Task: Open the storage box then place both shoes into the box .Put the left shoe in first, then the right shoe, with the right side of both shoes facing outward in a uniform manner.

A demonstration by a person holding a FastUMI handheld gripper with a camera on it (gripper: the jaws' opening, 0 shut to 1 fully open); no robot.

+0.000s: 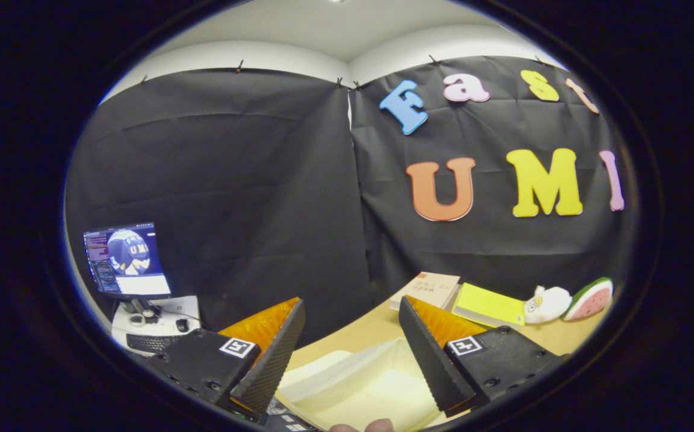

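Observation:
My gripper (351,303) is open, with a wide gap between its fingers and nothing held. Below and between the fingers lies a pale cream storage box (358,384) on the wooden table (370,330). I see its top from close above, with a raised edge running across it; I cannot tell whether its lid is open. Two fingertips of a person's hand (363,426) show just under the box, close to me.
Beyond the right finger, at the table's far side by the black cloth wall, lie a tan book (427,288), a yellow-green book (489,305), a white plush toy (547,303) and a watermelon-slice toy (591,298). Off to the left stands a monitor (126,259) with a keyboard and mouse.

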